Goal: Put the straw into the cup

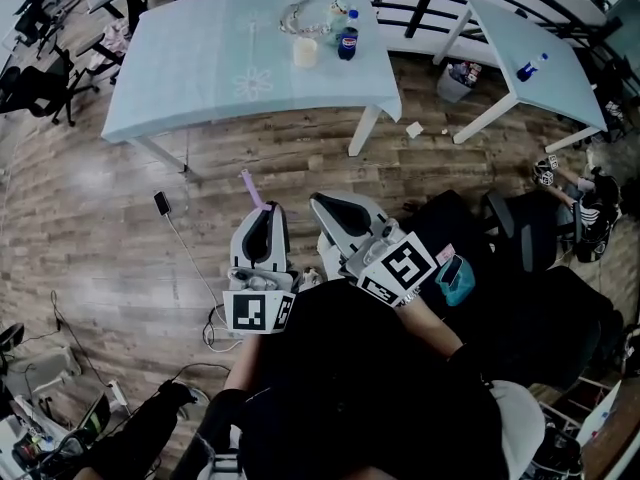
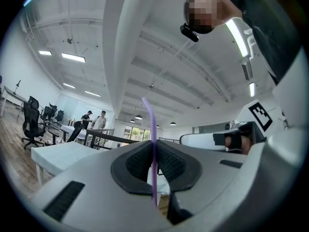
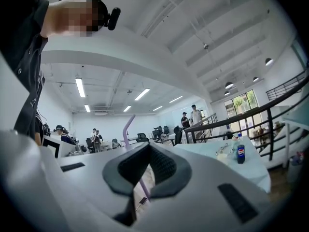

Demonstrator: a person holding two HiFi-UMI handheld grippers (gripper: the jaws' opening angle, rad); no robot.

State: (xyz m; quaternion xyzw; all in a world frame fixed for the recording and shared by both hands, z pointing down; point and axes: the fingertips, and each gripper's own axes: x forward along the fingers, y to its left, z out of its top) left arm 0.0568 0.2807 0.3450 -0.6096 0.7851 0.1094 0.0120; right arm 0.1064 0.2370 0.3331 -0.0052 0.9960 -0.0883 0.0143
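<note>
A pale cup [image 1: 305, 52] stands on the light blue table [image 1: 200, 78], far ahead of both grippers. My left gripper [image 1: 263, 211] is held over the wooden floor, shut on a purple straw [image 1: 250, 186] whose bent tip points toward the table. In the left gripper view the straw [image 2: 150, 115] rises from between the closed pads of the left gripper [image 2: 153, 145]. My right gripper [image 1: 320, 201] is just to the right, shut and empty. In the right gripper view the straw [image 3: 127, 129] shows behind the right gripper [image 3: 147, 146], and the cup [image 3: 223, 156] is far off.
A Pepsi bottle [image 1: 347, 42] and a clear tangle of items [image 1: 298, 14] stand by the cup. A second table [image 1: 520, 38] is at the right with a bin [image 1: 455, 81] under it. Office chairs [image 1: 35, 88] stand at the left. A phone on a cable [image 1: 161, 203] lies on the floor.
</note>
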